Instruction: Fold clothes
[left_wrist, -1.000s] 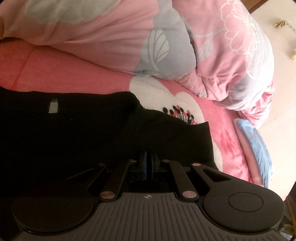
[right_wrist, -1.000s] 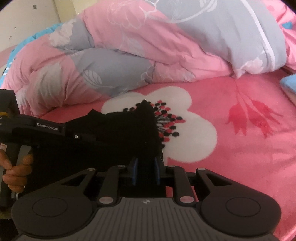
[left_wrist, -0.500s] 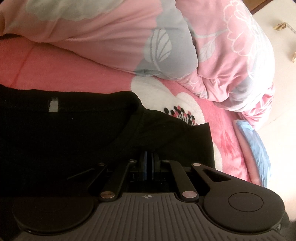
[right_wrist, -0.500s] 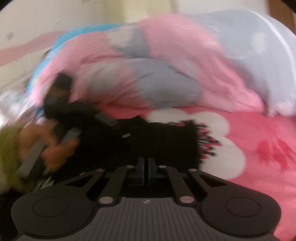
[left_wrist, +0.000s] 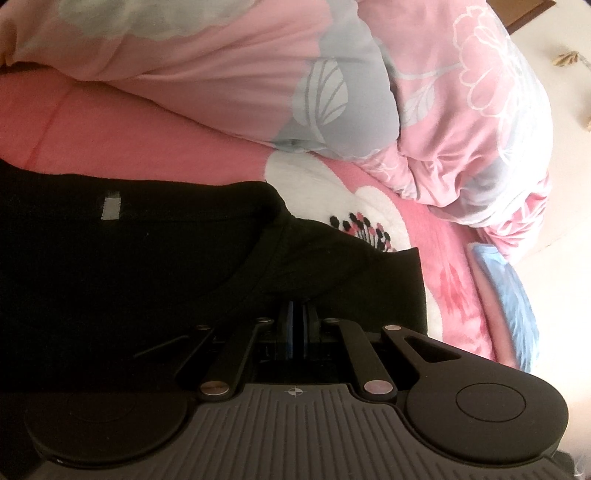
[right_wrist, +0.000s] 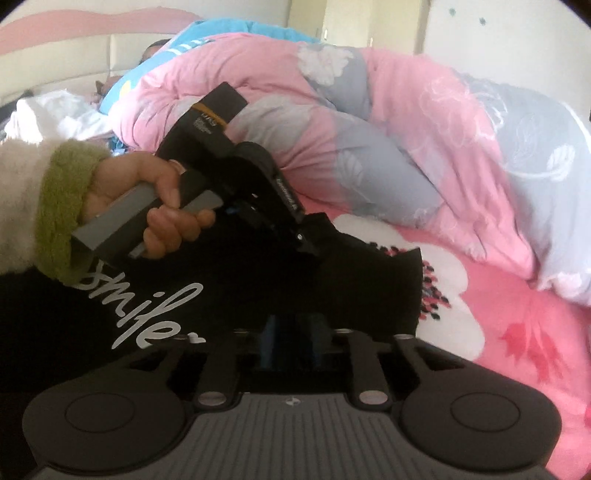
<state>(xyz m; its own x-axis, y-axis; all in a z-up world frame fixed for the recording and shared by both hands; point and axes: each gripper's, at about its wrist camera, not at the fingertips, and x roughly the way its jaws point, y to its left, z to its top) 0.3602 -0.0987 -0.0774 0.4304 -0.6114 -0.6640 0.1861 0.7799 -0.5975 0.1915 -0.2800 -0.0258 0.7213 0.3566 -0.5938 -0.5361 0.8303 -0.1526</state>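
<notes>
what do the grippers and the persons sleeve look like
Both grippers are matte black: a ribbed grey-black base, round discs at each side, linkage bars with silver rivets, blue pads on the fingers. The left gripper has a grey handle and small white lettering. The sleeve is fluffy cream with a green cuff.

Shirt (left_wrist: 129, 266) on blanket (left_wrist: 436, 258), duvet (left_wrist: 221, 74) behind.

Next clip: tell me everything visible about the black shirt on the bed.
The black shirt is soft knit, spread mostly flat on the pink flowered blanket. White script reading "smile" shows on it, a grey label sits inside the ribbed neckline, and one short sleeve lies outward. The left gripper is shut on its fabric.
</notes>
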